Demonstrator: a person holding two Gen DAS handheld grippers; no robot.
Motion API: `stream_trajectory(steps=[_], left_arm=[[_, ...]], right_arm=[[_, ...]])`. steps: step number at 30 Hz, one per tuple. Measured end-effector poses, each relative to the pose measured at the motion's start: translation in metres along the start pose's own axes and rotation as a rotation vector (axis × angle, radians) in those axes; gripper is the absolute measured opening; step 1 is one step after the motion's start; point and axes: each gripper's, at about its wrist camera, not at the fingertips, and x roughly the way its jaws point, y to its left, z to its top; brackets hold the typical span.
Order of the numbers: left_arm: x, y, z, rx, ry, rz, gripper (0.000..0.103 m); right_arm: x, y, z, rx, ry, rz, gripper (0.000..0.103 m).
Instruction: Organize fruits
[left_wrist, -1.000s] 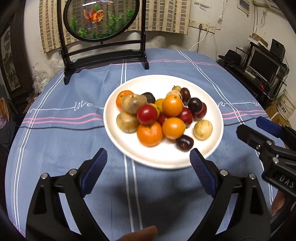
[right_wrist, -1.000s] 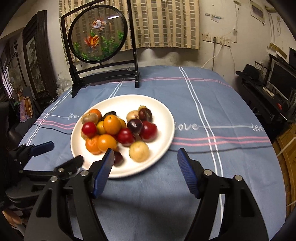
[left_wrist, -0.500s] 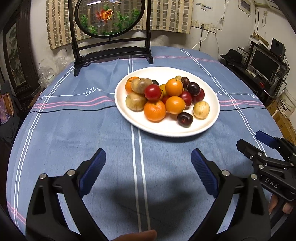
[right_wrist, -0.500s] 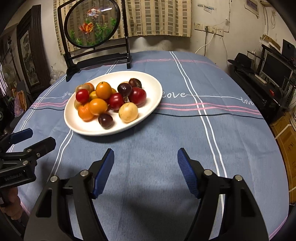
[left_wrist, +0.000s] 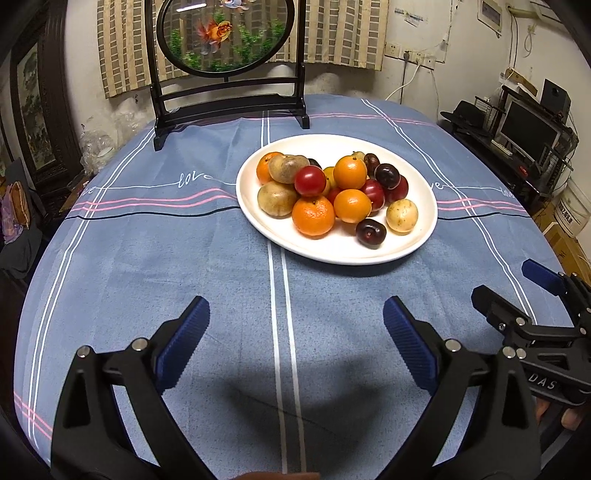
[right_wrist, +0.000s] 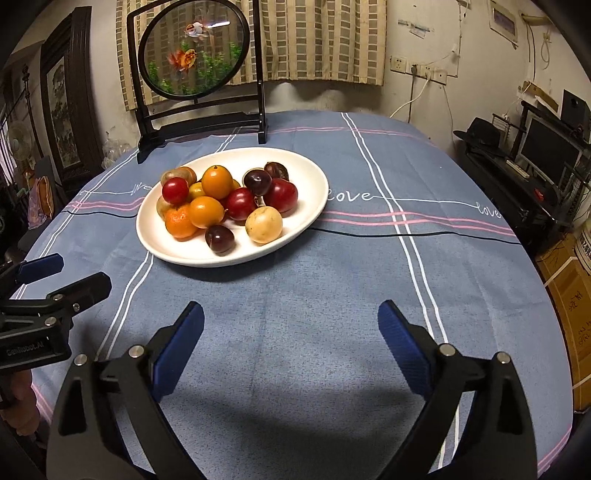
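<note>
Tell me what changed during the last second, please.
Both hand-held grippers drew back from the white round plate of fruit, which now sits farther away in each view. The right hand-held gripper has just been opening its jaws, with nothing between them. The left hand-held gripper stayed open and empty; the fruit pile is unchanged.

Tablecloth (left_wrist: 184, 258): blue, crossed by white double stripes, pink lines and one thin black line, with white script lettering. Plate (left_wrist: 424, 221): plain white. Fruit on it: oranges (left_wrist: 313, 216) bright orange; tomato (left_wrist: 309, 180) glossy red; plums (left_wrist: 371, 232) dark purple-red; potato-like pieces (left_wrist: 402, 216) pale yellow-brown, speckled. Left gripper (left_wrist: 295, 328) and right gripper (right_wrist: 290, 328): black frames, ribbed blue pads. Round screen (left_wrist: 225, 35): black frame, orange goldfish on green weed. Curtain (left_wrist: 343, 33): beige-and-grey check.
</note>
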Motion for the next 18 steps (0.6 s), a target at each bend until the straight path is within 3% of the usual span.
stream_trajectory(steps=[18], left_arm=[[0.0037, 0.002, -0.0011, -0.002, 0.017, 0.012, 0.097]], right_arm=[[0.0106, -0.0065, -0.0069, 0.002, 0.044, -0.025, 0.095]])
